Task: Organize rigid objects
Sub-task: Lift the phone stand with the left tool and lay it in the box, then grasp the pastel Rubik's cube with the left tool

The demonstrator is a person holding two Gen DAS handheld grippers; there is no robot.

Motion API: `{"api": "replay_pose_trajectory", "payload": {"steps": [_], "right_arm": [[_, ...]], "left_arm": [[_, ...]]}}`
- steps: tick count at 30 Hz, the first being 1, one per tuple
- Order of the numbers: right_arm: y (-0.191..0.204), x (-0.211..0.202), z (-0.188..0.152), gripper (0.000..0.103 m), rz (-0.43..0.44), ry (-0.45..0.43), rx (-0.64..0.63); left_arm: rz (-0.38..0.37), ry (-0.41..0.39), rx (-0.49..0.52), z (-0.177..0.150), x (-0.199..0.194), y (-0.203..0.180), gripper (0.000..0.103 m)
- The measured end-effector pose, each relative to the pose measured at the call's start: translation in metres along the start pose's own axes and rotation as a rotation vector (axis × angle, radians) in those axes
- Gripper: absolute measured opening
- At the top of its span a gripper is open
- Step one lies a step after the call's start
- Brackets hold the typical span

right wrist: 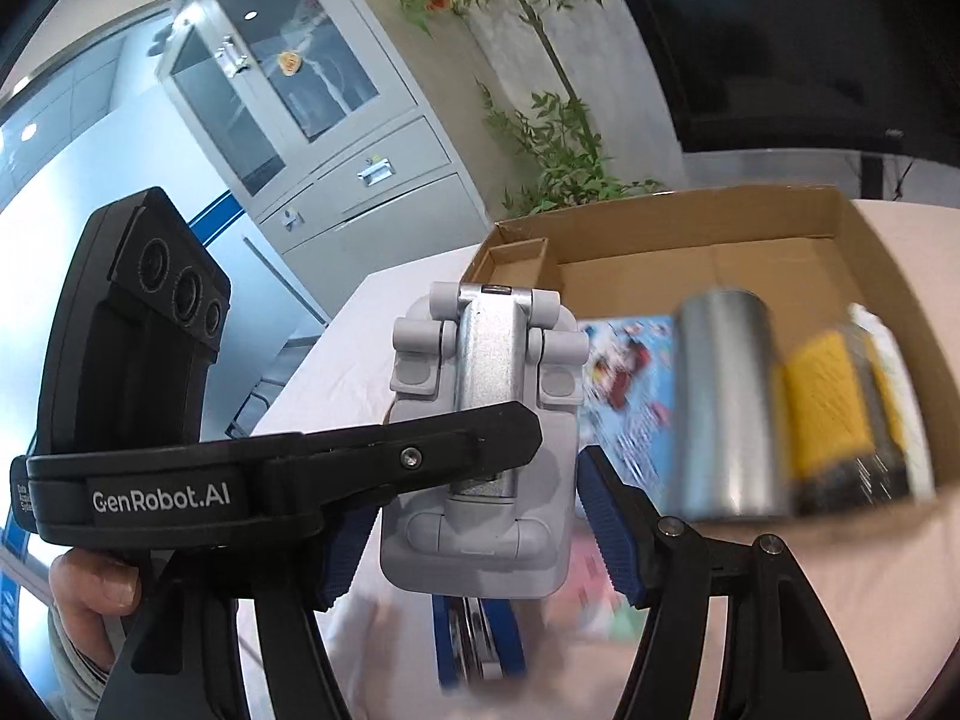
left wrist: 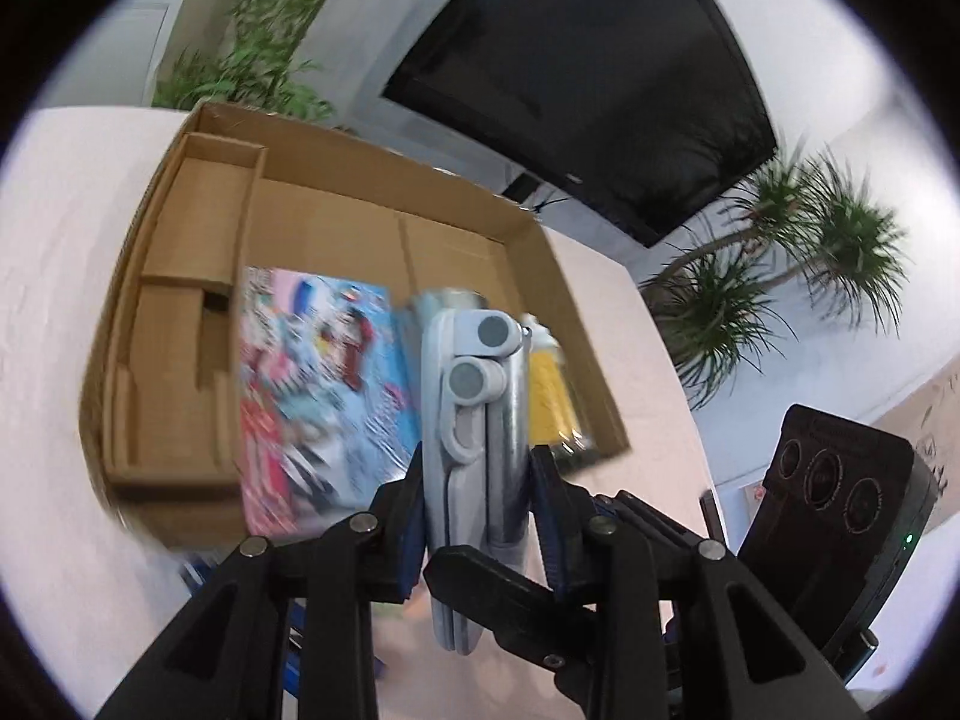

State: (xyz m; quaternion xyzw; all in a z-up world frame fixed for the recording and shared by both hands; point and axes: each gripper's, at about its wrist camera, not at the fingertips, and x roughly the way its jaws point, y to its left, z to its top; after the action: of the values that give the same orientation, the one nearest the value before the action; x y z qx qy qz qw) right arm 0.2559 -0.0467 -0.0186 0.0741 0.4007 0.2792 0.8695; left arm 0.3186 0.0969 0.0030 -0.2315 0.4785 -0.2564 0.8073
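Both grippers are gripping the grey folding stand [left wrist: 474, 420]: left gripper [left wrist: 477, 480] nearly closed across its thin edges, right gripper [right wrist: 474, 516] half-open across its width. Beyond, cardboard box [left wrist: 336, 192] is holding a colourful booklet [left wrist: 318, 384].

The left gripper [left wrist: 477, 468] points obliquely down, its blue pads [left wrist: 414, 516] pressed on the two thin edges of a grey stand [left wrist: 468, 420], jaws narrow. The right gripper [right wrist: 480, 510] points down at a similar slant and clamps the same stand across its broad face, jaws about half open. The two cross: one black left finger [right wrist: 420, 444] lies over the stand in the right wrist view. A thumb [right wrist: 90, 588] curls round the left gripper's handle.
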Motion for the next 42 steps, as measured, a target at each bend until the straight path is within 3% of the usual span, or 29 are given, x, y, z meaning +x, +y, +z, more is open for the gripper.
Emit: {"api": "replay_pose_trajectory", "payload": {"steps": [11, 17, 19, 21, 25, 28, 32, 34, 35, 37, 38, 39, 42], "right_arm": [[0.006, 0.107, 0.048, 0.063, 0.000, 0.135, 0.050], [-0.009, 0.121, 0.037, 0.063, -0.040, 0.173, 0.065], [-0.027, 0.123, 0.026, 0.063, -0.057, 0.193, 0.091], [-0.033, 0.128, 0.017, 0.047, -0.064, 0.209, 0.103], [-0.032, 0.133, 0.008, 0.049, -0.074, 0.200, 0.113], [-0.034, 0.137, 0.008, 0.049, -0.092, 0.207, 0.124], [-0.031, 0.139, 0.009, 0.050, -0.080, 0.220, 0.126], [-0.027, 0.130, 0.006, 0.055, -0.047, 0.228, 0.132], [-0.024, 0.122, 0.004, 0.066, -0.037, 0.224, 0.127], [-0.019, 0.092, -0.004, 0.079, -0.048, 0.176, 0.067], [-0.018, 0.082, -0.006, 0.082, -0.050, 0.166, 0.056], [-0.019, 0.063, -0.015, 0.083, -0.070, 0.126, 0.023], [-0.032, 0.032, -0.051, 0.084, -0.123, 0.098, -0.019]], "left_arm": [[-0.013, 0.050, -0.102, 0.041, 0.014, 0.076, 0.029], [-0.034, 0.133, -0.092, 0.027, 0.044, 0.079, 0.029], [0.000, 0.157, -0.075, 0.020, 0.055, 0.077, 0.029], [0.040, 0.172, -0.070, 0.016, 0.062, 0.079, 0.026], [0.103, 0.133, -0.049, 0.015, 0.047, 0.073, 0.032], [0.114, 0.063, -0.044, 0.016, 0.015, 0.070, 0.033], [0.187, -0.031, -0.014, 0.001, -0.034, 0.066, 0.033], [0.230, -0.063, 0.001, -0.017, -0.053, 0.062, 0.033], [0.246, -0.077, 0.007, -0.025, -0.060, 0.061, 0.034], [0.270, -0.107, 0.024, -0.049, -0.072, 0.054, 0.053], [0.278, -0.118, 0.028, -0.057, -0.075, 0.053, 0.072], [0.290, -0.144, 0.035, -0.070, -0.078, 0.049, 0.080], [0.252, -0.150, 0.036, -0.094, -0.065, 0.037, 0.080]]}}
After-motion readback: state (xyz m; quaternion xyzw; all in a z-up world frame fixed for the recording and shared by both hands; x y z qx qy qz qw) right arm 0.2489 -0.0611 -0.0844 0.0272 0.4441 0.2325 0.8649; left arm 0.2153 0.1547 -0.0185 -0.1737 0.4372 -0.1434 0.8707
